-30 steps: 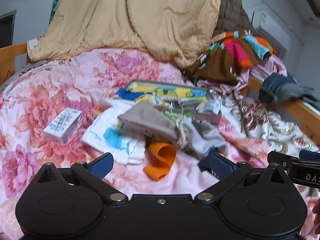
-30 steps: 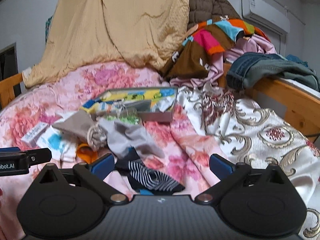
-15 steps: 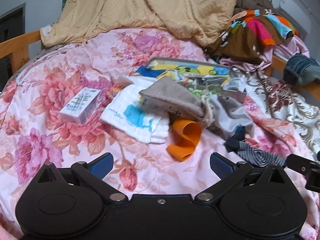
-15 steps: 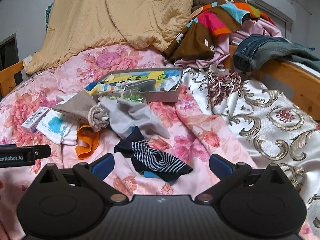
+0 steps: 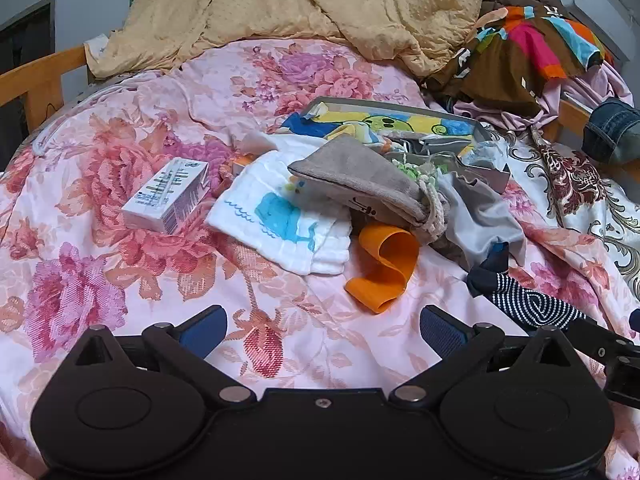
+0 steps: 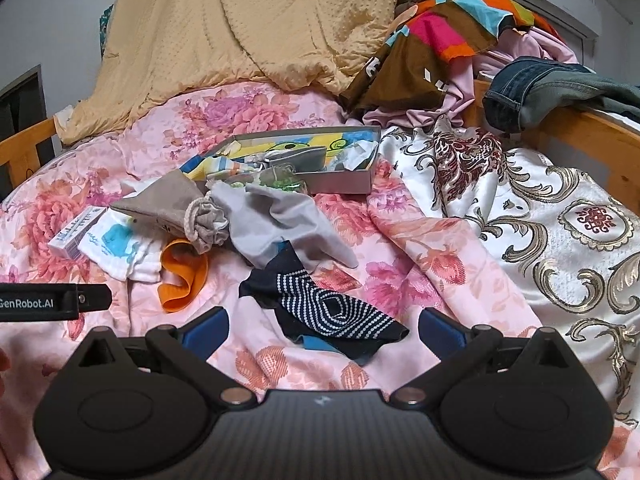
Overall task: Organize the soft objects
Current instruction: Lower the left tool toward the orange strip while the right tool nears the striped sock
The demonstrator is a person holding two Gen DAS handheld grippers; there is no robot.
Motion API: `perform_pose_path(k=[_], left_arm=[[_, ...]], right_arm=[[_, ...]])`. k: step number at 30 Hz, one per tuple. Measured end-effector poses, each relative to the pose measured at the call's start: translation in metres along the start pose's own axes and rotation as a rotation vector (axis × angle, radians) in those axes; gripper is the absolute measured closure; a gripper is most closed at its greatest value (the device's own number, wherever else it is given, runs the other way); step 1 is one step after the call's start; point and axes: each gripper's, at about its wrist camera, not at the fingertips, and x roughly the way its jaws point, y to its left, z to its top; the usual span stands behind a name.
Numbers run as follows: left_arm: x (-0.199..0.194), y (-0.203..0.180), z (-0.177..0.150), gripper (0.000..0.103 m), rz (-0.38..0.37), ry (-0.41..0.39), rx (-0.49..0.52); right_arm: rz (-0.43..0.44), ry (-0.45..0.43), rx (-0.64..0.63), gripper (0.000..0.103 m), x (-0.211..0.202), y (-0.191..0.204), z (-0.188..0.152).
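Note:
Soft items lie in a loose pile on the floral bedspread: a white whale-print cloth (image 5: 280, 224), a beige drawstring pouch (image 5: 360, 180), an orange band (image 5: 384, 268), a grey cloth (image 5: 480, 220) and a dark striped sock (image 5: 528, 304). They also show in the right wrist view: pouch (image 6: 168, 204), orange band (image 6: 180, 276), grey cloth (image 6: 280, 224), sock (image 6: 324, 308). A grey tray (image 6: 340, 184) behind them holds colourful items. My left gripper (image 5: 322, 328) is open and empty, short of the orange band. My right gripper (image 6: 324, 330) is open and empty, just short of the sock.
A small white carton (image 5: 168, 196) lies left of the pile. A tan blanket (image 5: 300, 8) and heaped clothes (image 6: 440, 44) fill the back. A white and gold cover (image 6: 540, 220) lies right. Wooden bed rails (image 6: 580, 136) stand at both sides.
Both grippers have pulled back and risen, so the pile sits farther off and more bedspread shows in front. Both stay open and empty.

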Motion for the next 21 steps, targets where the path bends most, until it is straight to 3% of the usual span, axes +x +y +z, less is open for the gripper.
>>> perform_pose_path(k=[15,21], left_arm=[[0.027,-0.015,0.003,0.001,0.005,0.019,0.067],[0.043,-0.018,0.004,0.001,0.032,0.012,0.09]], right_arm=[[0.013,0.059,0.014,0.0,0.027,-0.004,-0.003],[0.004,0.075,-0.046,0.0,0.045,-0.003,0.006]])
